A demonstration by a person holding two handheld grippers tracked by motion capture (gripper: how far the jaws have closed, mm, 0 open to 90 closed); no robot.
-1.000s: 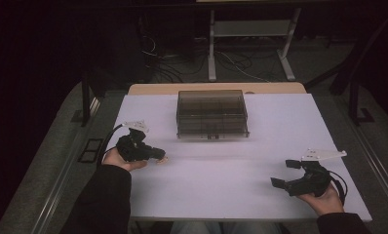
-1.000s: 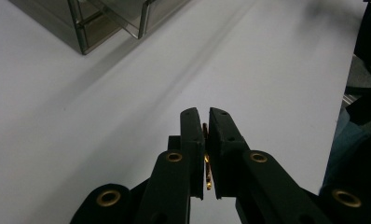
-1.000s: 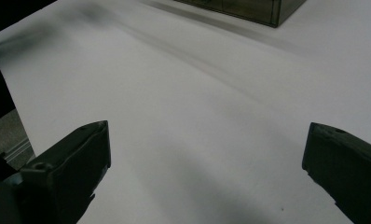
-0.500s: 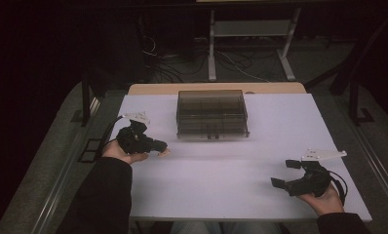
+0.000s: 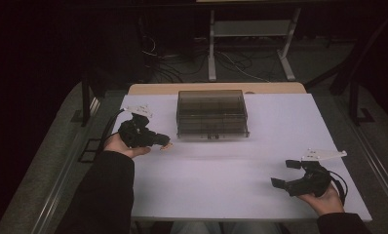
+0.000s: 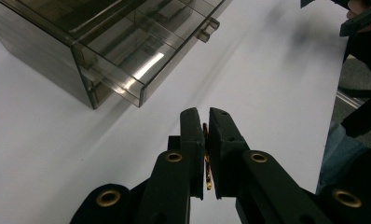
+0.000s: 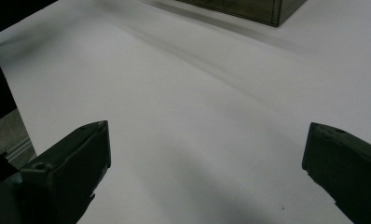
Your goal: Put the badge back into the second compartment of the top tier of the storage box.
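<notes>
High view: a smoky see-through drawer box (image 5: 211, 113) sits on the far middle of the white table (image 5: 231, 180), its front toward the person. The left gripper view shows one drawer (image 6: 127, 74) standing a little proud of the box front, with dividers inside and a small handle (image 6: 207, 30) on it; what the compartments hold cannot be told.

Just left of the box front, the left gripper (image 5: 163, 143) is held in the person's left hand (image 5: 121, 146), its tip pointing right toward the box and apart from it. In the left gripper view its two black jaws are clenched nearly together on a thin orange-gold object (image 6: 206, 161), seen edge-on in the narrow slit between them; what that object is cannot be made out. A small pale orange bit shows at the tip in the high view as well.

Well apart, near the table's front right corner, the right gripper (image 5: 285, 174) rests in the person's right hand (image 5: 323, 197), pointing left. Its jaws are spread wide with nothing between them, and the right gripper view shows only bare table under them, with a corner of the box (image 7: 267, 11) far off at the top.

Dark sleeves (image 5: 104, 195) come in from the bottom edge.
</notes>
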